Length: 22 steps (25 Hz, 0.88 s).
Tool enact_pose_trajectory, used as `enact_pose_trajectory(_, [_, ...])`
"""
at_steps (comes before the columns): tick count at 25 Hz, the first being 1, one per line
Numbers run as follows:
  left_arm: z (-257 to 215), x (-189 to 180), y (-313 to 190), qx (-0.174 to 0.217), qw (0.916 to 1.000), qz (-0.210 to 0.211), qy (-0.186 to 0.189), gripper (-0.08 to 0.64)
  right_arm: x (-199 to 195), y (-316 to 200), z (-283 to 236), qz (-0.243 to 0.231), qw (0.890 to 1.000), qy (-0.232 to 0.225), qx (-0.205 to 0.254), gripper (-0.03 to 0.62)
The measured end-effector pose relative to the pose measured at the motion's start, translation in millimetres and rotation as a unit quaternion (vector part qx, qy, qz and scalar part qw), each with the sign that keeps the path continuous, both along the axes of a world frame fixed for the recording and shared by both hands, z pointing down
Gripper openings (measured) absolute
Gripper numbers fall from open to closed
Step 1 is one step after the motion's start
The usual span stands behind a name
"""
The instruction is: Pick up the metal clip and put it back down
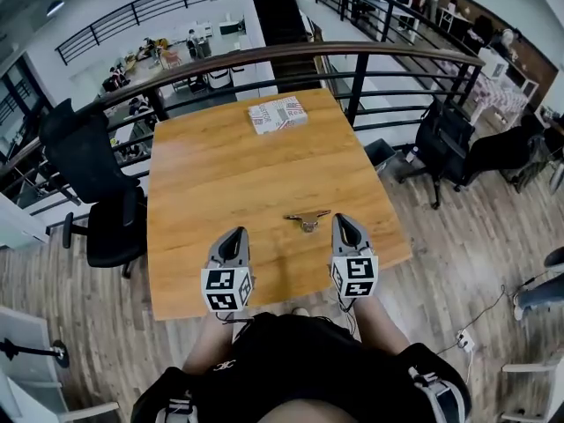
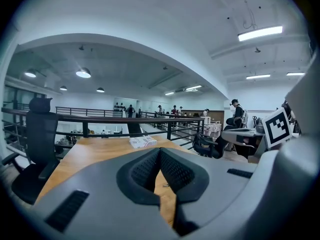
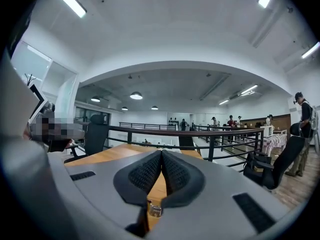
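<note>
1. The small silvery metal clip [image 1: 307, 221] is seen lying flat on the orange-brown wooden table [image 1: 203, 174]. It sits near the front edge, between the two grippers' tips and closer to the right one, and is touched by neither.
2. The grey left gripper [image 1: 234, 233] is held over the table's near edge. In the left gripper view [image 2: 160, 149] its ribbed black pads [image 2: 145, 171] are seen pressed together at the tips, with nothing clasped between them.
3. The grey right gripper [image 1: 341, 219] is likewise clenched on nothing. Its tips are seen meeting in the right gripper view [image 3: 161, 152].
4. The metal clip is judged to be light, stiff and hard, with a smooth surface that could slip on the pads. Because it lies so low, it may skate across the polished wood if it is nudged from one side only.
5. Two thin arms are seen splayed sideways from a small central body; finer detail is too small to make out. The central body, taken across its narrow width, is judged the safest hold, as the thin arms could twist or spring.
6. The nearer right gripper would have to be opened before it is lowered squarely over the clip.
7. A flat white printed box [image 1: 277, 115] lies at the table's far end, well apart from the clip.
</note>
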<state>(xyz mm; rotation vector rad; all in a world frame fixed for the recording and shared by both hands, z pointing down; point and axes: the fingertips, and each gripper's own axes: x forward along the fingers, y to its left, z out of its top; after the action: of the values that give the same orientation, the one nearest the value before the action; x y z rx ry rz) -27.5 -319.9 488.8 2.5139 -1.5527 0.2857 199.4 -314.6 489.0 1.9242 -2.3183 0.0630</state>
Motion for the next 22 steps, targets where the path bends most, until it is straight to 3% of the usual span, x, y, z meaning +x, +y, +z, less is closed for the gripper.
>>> enact_pose_trajectory(5, [-6.7, -5.0, -42.0, -0.002, 1.0000, 0.007, -0.002, 0.014, -10.4, -36.1, -8.0, -0.017, 1.000, 0.018, 0.003, 0.017])
enact_pose_trajectory(12, [2.7, -11.9, -69.7, -0.009, 0.9999, 0.009, -0.002, 0.014, -29.6, -73.6, 6.8, -0.051, 0.992, 0.114, -0.006, 0.017])
enact_pose_trajectory(13, [5.9, -13.6, -72.4, -0.011, 0.9999, 0.007, -0.001, 0.014, -34.0, -78.4, 14.2, -0.066, 0.988, 0.137, -0.011, 0.019])
enact_pose_trajectory(16, [14.8, -18.3, -81.7, -0.019, 0.9998, 0.001, -0.001, 0.014, -43.5, -94.0, 44.5, -0.103, 0.974, 0.195, -0.045, 0.223])
enact_pose_trajectory(22, [19.7, -32.2, -86.0, -0.023, 0.9996, -0.016, 0.001, 0.014, -51.4, -106.1, 111.1, -0.146, 0.941, 0.280, -0.117, 0.259])
